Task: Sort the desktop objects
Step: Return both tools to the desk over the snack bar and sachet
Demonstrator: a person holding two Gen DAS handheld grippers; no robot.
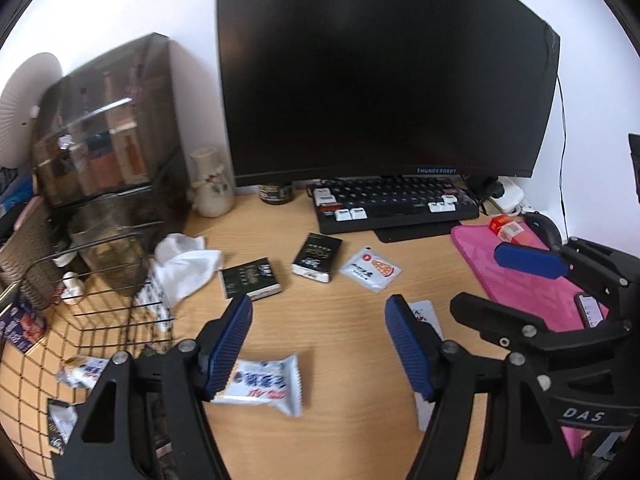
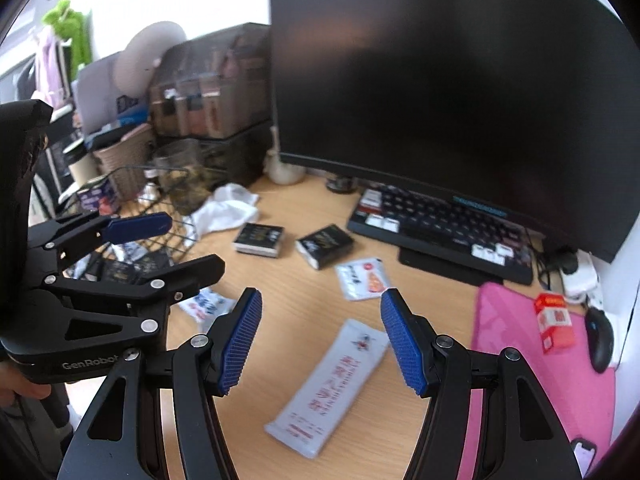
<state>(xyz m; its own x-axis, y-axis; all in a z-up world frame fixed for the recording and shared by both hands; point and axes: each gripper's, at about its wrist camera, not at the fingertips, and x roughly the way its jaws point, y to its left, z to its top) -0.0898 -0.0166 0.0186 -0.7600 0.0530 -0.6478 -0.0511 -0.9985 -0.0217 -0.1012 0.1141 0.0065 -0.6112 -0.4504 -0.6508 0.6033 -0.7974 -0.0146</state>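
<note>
Both claws spread wide, holding nothing.
My left gripper [image 1: 318, 346] hovers by the snack packet [image 1: 264, 386]; right gripper [image 2: 320, 342] over the long white sachet [image 2: 330, 388].

dark monitor [image 1: 384, 72] over black keyboard [image 1: 396, 200], cream vase [image 1: 210, 184] beside it, pink mat [image 2: 536, 360] under black mouse [image 2: 600, 338]

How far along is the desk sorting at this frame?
Early. A few packets already lie in the wire basket. Nothing is in hand: left gripper and right gripper are both open. Left on the desk: blue-print packet, long white packet, two black boxes, pizza sachet.
</note>
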